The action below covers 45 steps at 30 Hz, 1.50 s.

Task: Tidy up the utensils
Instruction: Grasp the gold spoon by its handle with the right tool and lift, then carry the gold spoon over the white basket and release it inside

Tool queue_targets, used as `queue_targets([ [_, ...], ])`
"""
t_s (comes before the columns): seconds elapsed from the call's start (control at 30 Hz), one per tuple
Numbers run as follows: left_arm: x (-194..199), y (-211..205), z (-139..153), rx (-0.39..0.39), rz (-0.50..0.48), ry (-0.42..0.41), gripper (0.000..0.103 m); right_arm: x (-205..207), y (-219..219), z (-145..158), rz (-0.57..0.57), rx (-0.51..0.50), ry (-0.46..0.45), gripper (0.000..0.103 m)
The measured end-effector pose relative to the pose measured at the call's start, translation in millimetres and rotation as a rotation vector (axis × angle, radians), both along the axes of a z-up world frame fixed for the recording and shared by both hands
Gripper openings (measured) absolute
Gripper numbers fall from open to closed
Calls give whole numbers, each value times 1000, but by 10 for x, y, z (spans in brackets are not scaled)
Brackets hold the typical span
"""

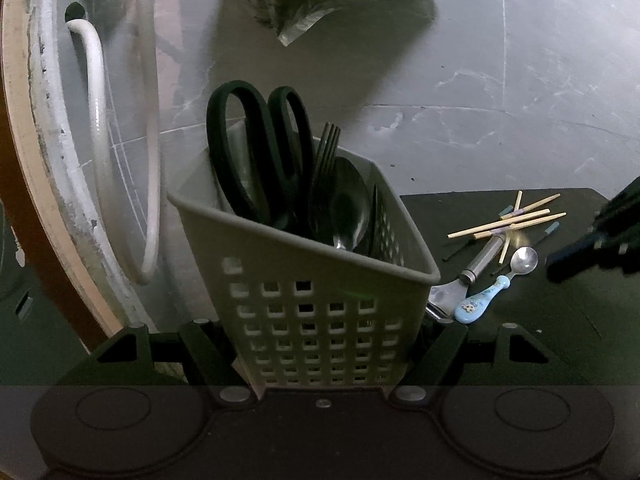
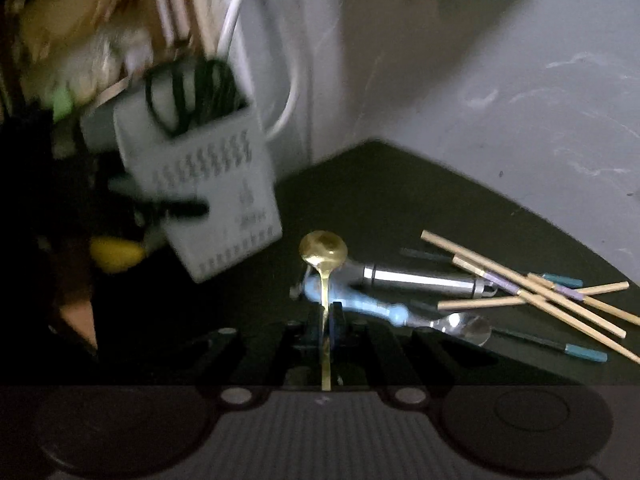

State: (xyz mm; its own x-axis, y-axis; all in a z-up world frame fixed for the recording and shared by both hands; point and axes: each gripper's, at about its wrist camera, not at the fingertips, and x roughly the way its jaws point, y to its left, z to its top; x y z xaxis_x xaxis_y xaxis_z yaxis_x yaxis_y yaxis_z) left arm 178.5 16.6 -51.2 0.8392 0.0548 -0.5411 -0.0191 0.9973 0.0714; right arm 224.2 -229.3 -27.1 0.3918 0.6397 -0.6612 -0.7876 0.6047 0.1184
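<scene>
Gold spoon (image 2: 323,254) sits pinched by its handle in the right gripper (image 2: 326,320), above the dark mat (image 2: 400,208). At the mat's left edge the left gripper (image 1: 326,344) clamps the grey caddy (image 1: 320,312), tilted, scissors (image 1: 260,152) inside. Next, I'd judge: lower the spoon bowl-up into it; chopsticks (image 2: 532,292) wait.

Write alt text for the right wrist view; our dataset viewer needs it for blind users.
The right tongs grip a gold spoon by its handle above a dark mat, where a blue-handled spoon and chopsticks lie. The grey utensil caddy stands left.
</scene>
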Motion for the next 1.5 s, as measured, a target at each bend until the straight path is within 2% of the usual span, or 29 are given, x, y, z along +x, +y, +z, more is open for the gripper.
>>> queue_targets([
  [0.27,2,12,9,0,-12,4,77,-75,-32,388,-54,233,-53,4],
  [0.53,-4,5,4,-2,-12,1,77,-77,389,945,45,456,-192,4],
  [0.7,-6,3,1,-3,-11,0,77,14,782,1063,94,566,-234,4],
  [0.83,-3,6,-3,-5,-12,-3,77,113,1040,1013,114,593,-209,4],
  [1.0,-2,7,0,-6,-12,-3,77,216,1244,770,103,585,-143,4],
  [1.17,3,4,1,-7,-13,-4,77,169,1293,554,91,528,-104,4],
  [1.5,5,11,2,-9,-17,-4,76,-26,1272,417,103,402,-85,9],
])
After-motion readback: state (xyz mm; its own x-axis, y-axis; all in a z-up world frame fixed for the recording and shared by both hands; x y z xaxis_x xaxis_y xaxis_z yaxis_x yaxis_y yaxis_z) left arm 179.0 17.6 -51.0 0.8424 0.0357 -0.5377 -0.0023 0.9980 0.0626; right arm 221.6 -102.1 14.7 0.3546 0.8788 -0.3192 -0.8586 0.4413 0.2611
